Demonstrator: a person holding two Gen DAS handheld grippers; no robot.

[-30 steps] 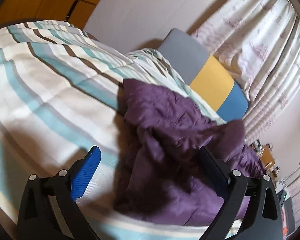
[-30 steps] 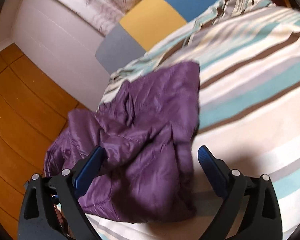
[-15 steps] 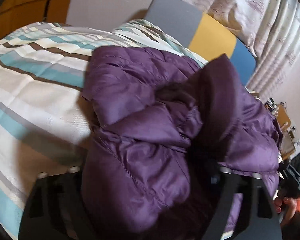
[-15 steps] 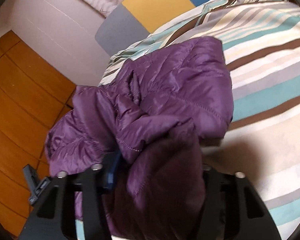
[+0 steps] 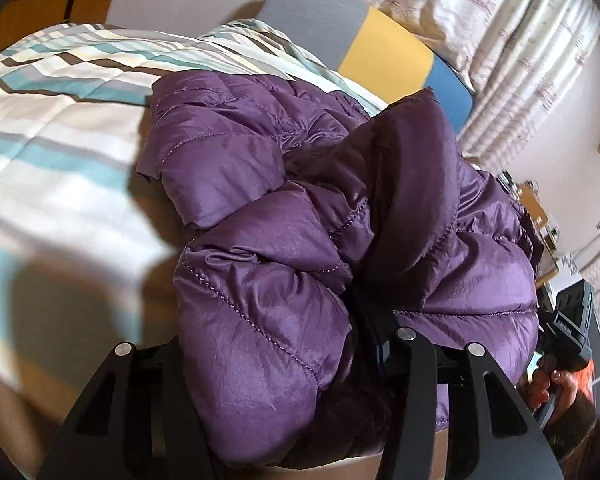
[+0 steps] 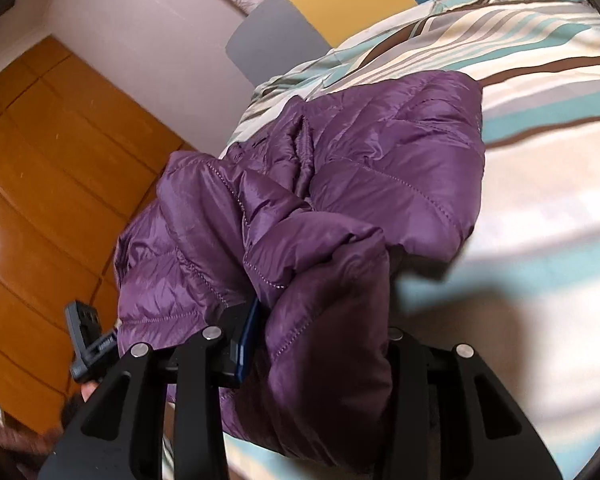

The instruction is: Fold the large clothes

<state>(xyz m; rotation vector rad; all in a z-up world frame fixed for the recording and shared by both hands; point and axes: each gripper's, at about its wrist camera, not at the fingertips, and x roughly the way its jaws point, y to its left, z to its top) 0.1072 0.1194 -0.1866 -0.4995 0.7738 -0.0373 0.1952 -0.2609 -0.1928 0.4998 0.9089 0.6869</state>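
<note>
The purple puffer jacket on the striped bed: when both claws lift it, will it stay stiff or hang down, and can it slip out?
The purple puffer jacket will probably sag and drape, since it already bunches in soft folds on the striped bedcover. It looks puffy and quilted, so likely light for its bulk. Its shiny fabric may slide, though the left claw and right claw each pinch a thick fold.

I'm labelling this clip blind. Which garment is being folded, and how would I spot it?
Find the bed with the teal, brown and cream striped cover. On it lies a purple quilted puffer jacket, bunched up. It is the only shiny, stitched, solid-coloured thing there.
</note>
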